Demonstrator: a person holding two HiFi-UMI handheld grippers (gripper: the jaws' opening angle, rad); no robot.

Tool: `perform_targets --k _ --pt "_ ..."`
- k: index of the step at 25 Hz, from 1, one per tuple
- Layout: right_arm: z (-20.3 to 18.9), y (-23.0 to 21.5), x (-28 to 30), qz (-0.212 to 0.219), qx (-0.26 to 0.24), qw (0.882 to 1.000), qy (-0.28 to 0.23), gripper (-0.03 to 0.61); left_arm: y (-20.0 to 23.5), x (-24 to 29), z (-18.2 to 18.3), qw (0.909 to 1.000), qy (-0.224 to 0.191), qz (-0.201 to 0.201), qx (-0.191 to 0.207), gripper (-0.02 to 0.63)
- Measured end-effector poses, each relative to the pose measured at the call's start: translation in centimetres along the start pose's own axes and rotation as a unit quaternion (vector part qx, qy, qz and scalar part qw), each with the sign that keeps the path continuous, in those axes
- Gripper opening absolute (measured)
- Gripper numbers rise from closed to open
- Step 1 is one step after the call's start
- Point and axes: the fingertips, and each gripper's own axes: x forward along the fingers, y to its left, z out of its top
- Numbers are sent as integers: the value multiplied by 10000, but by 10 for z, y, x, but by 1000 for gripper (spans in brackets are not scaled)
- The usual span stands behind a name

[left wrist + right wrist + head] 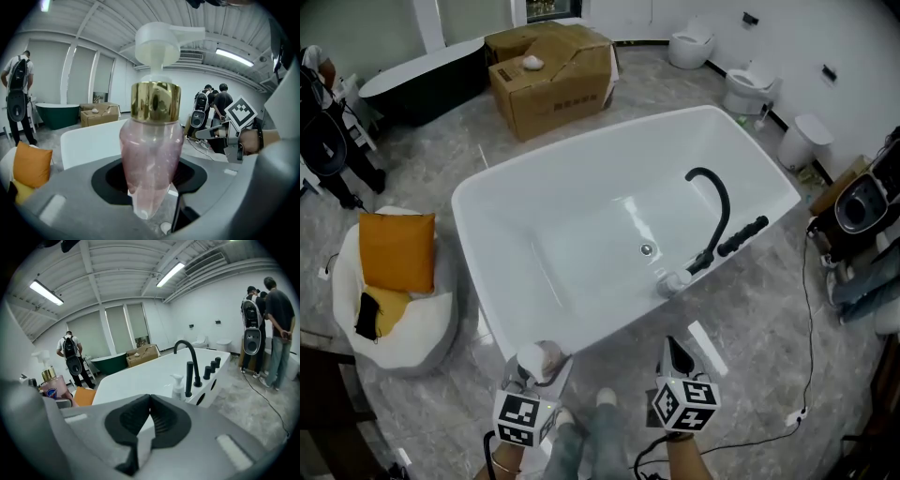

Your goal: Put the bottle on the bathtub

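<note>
A pink see-through pump bottle (152,150) with a gold collar and a white pump head stands upright between the jaws of my left gripper (150,190), which is shut on it. In the head view that gripper (546,371) and the bottle (538,357) hover just outside the near rim of the white bathtub (581,202). My right gripper (675,351) is beside it, over the floor, shut with nothing in it (149,414). From the right gripper view the pink bottle (54,384) shows at the far left.
A black faucet (714,211) with black knobs and a small white pump bottle (673,279) stand on the tub's right rim. Orange cushion on a white beanbag (397,251) lies left. Cardboard box (553,70), a dark tub (422,80), toilets (748,86) behind. Cable (808,319) on the floor right; people stand around.
</note>
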Motion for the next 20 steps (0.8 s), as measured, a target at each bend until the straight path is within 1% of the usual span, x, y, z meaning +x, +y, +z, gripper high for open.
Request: perform_targets --k 4,10,15,20 --pt "-18 -7 16 -10 49 9999 113 3 -2 14 -28 9999 122 1 -35 233" --pt "-25 -17 28 -73 89 9998 184 3 -10 27 -46 9995 292 -125 21 233" --pt "-28 -23 33 -44 22 9997 229 3 -15 40 -47 9993 321 -154 101 233" --pt "-32 -29 36 -52 43 9997 223 3 -20 59 -42 9992 252 -243 192 233"
